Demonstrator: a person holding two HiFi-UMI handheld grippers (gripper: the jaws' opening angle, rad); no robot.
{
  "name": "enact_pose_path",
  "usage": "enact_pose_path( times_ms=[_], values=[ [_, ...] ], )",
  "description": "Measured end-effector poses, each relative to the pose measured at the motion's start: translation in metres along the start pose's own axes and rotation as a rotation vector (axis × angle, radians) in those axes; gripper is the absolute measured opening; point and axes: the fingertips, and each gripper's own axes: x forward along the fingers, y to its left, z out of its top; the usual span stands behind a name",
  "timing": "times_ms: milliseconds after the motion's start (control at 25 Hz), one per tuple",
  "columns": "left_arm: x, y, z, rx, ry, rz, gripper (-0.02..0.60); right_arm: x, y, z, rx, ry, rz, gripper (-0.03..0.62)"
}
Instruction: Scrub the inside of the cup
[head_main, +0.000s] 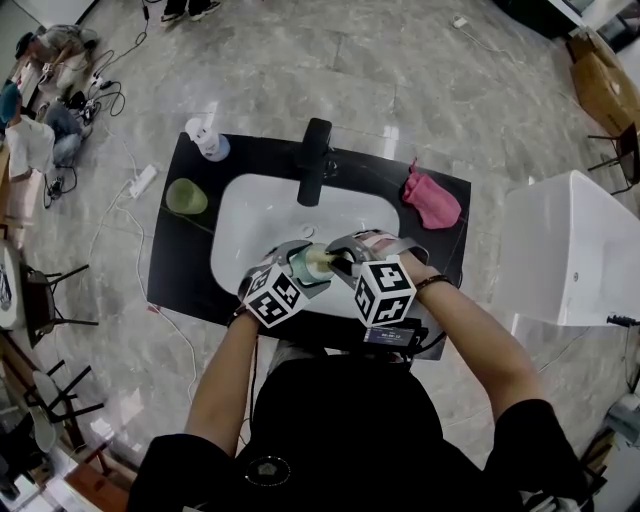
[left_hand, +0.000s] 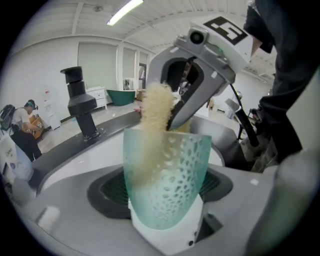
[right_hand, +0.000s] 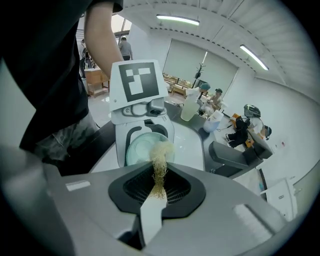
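Mid-scrub: left gripper (head_main: 288, 270) clamped cup (left_hand: 167, 180); right gripper (right_hand: 152, 200) pinched scrubber (right_hand: 159, 162), tip inside cup. Judged unfinished.

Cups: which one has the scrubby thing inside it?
The teal cup held by the left gripper has the scrubber inside. The green cup sits apart on the black counter.

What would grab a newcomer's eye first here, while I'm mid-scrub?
Both grippers meet over the near edge of the white sink: the left gripper holds a translucent green cup, and the right gripper holds a straw-coloured fibre scrubber with its end inside the cup's mouth. After that, the pink cloth on the dark counter right of the black faucet.
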Motion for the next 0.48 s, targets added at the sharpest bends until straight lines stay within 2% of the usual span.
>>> enact_pose_path(
  times_ms=[240,480],
  values=[
    [-0.003,0.01,-0.001,0.008,0.007,0.041,0.373,0.0,0.008,-0.006,0.085,0.017,0.054,0.043],
    [0.006,0.007,0.0,0.075,0.048,0.043,0.373,0.001,0.019,-0.005,0.148,0.011,0.12,0.041]
  ],
)
